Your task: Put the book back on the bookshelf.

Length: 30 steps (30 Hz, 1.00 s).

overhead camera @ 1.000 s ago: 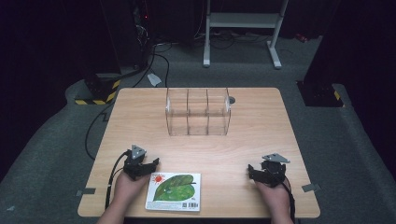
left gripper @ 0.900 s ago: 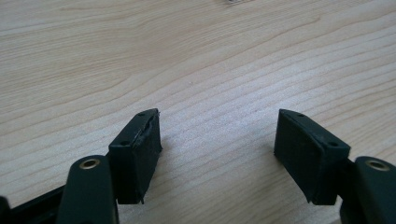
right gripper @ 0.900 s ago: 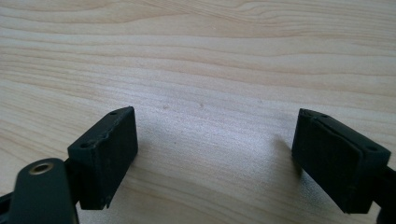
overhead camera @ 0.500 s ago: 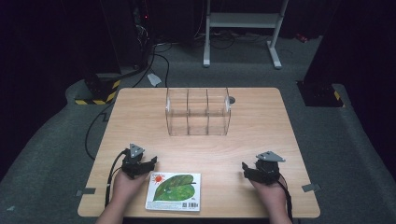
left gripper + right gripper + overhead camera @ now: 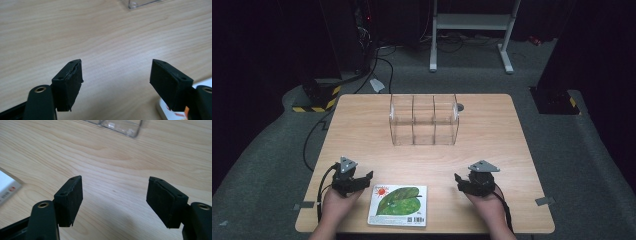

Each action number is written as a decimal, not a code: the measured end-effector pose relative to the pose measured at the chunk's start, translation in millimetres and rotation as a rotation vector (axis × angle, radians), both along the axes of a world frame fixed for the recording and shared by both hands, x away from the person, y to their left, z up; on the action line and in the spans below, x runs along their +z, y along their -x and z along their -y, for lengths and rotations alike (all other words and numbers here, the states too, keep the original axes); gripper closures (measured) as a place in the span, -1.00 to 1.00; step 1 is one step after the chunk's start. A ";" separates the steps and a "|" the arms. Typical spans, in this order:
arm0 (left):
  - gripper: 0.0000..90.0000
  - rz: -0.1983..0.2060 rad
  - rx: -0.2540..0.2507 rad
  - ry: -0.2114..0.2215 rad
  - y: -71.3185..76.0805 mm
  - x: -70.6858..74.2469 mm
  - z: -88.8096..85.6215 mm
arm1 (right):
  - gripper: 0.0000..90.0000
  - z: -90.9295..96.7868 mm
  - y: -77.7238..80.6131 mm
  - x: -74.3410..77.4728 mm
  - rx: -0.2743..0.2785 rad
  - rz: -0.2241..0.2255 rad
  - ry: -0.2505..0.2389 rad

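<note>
A picture book (image 5: 398,205) with a green leaf on its cover lies flat at the table's front edge, between my two hands. My left gripper (image 5: 364,181) hovers just left of it, open, its jaws having just been opening with nothing between them (image 5: 116,62); a corner of the book (image 5: 163,110) shows by one jaw. My right gripper (image 5: 459,183) hangs to the book's right, open, its jaws having just been closing on nothing but bare wood (image 5: 114,178). An edge of the book (image 5: 7,186) lies off to its left.
A clear plastic organizer (image 5: 424,120) with three compartments stands at mid-table toward the back; its corner also shows in the gripper views (image 5: 142,2) (image 5: 120,126). The wooden table (image 5: 492,145) is bare around it. Cables and a stand sit on the floor beyond.
My right gripper has moved left toward the book and its jaws have narrowed. My left gripper has shifted a little left and up. The book and organizer have stayed put.
</note>
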<state>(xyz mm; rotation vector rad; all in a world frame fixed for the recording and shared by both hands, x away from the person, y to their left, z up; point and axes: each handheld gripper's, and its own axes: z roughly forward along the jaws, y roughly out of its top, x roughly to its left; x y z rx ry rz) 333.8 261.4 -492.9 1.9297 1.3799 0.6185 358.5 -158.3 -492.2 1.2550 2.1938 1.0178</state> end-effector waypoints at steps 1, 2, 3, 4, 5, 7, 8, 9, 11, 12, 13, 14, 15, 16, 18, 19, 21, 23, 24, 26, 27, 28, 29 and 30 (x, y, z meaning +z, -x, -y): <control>-0.43 0.000 -0.007 0.021 5.3 0.4 -0.7 | -0.36 -8.0 0.6 3.6 0.014 0.001 -0.013; -0.43 0.000 -0.007 0.021 5.3 0.4 -0.7 | -0.36 -8.0 0.6 3.6 0.014 0.001 -0.013; -0.44 0.000 -0.017 0.043 10.7 1.1 -0.3 | -0.35 -16.4 3.0 6.6 0.030 0.015 -0.020; -0.44 -0.005 -0.026 0.049 13.6 1.7 -0.4 | -0.34 -20.8 4.9 7.8 0.036 0.024 -0.021; -0.44 -0.005 -0.033 0.056 16.4 2.1 -0.7 | -0.33 -25.4 7.2 8.6 0.045 0.029 -0.021; -0.44 -0.017 -0.047 0.070 22.4 2.5 -1.4 | -0.33 -34.5 12.0 9.6 0.067 0.033 -0.035; -0.44 -0.017 -0.047 0.070 22.4 2.5 -1.4 | -0.33 -34.5 12.0 9.6 0.067 0.033 -0.035; -0.44 -0.023 -0.058 0.084 28.3 1.6 -1.5 | -0.33 -43.0 17.2 9.3 0.093 0.035 -0.046; -0.44 -0.034 -0.066 0.112 34.1 0.3 -0.9 | -0.33 -50.9 22.1 8.2 0.116 0.025 -0.054; -0.44 -0.034 -0.066 0.112 34.1 0.3 -0.9 | -0.31 -54.7 24.7 7.4 0.128 0.021 -0.059; -0.44 -0.035 -0.079 0.128 36.7 -0.6 -0.1 | -0.27 -58.2 27.8 6.5 0.144 0.027 -0.052; -0.44 -0.034 -0.092 0.135 39.8 -1.5 1.5 | -0.27 -58.2 27.8 6.5 0.144 0.027 -0.052; -0.44 -0.028 -0.108 0.125 45.3 -2.4 5.7 | -0.27 -64.0 33.0 4.8 0.169 0.036 -0.046; -0.44 -0.028 -0.108 0.125 45.3 -2.4 5.7 | -0.27 -64.0 33.0 4.8 0.169 0.036 -0.046; -0.44 -0.025 -0.122 0.146 48.7 -2.0 9.2 | -0.28 -67.9 37.4 3.8 0.185 0.027 -0.060; -0.44 -0.021 -0.129 0.153 50.3 -1.9 12.0 | -0.29 -72.2 41.8 2.7 0.201 0.020 -0.073; -0.44 -0.033 -0.130 0.140 50.5 -4.7 15.1 | -0.30 -76.1 44.9 1.1 0.216 0.015 -0.079; -0.44 -0.049 -0.135 0.131 49.7 -8.8 16.8 | -0.30 -80.3 48.0 -1.5 0.233 0.001 -0.088; -0.44 -0.049 -0.135 0.131 49.7 -8.8 16.8 | -0.30 -80.3 48.0 -1.5 0.233 0.001 -0.088; -0.42 -0.067 -0.138 0.133 48.9 -12.2 17.4 | -0.29 -84.8 50.5 -5.1 0.254 -0.012 -0.083; -0.38 -0.076 -0.141 0.144 48.5 -14.2 17.1 | -0.26 -86.6 51.2 -7.1 0.265 -0.017 -0.078; -0.35 -0.091 -0.147 0.161 47.4 -18.2 16.5 | -0.23 -89.6 52.7 -9.6 0.271 -0.035 -0.076; -0.35 -0.101 -0.146 0.165 46.9 -19.8 17.1 | -0.22 -90.4 52.3 -10.5 0.279 -0.043 -0.086; -0.35 -0.101 -0.146 0.165 46.9 -19.8 17.1 | -0.22 -91.2 51.9 -11.5 0.285 -0.052 -0.092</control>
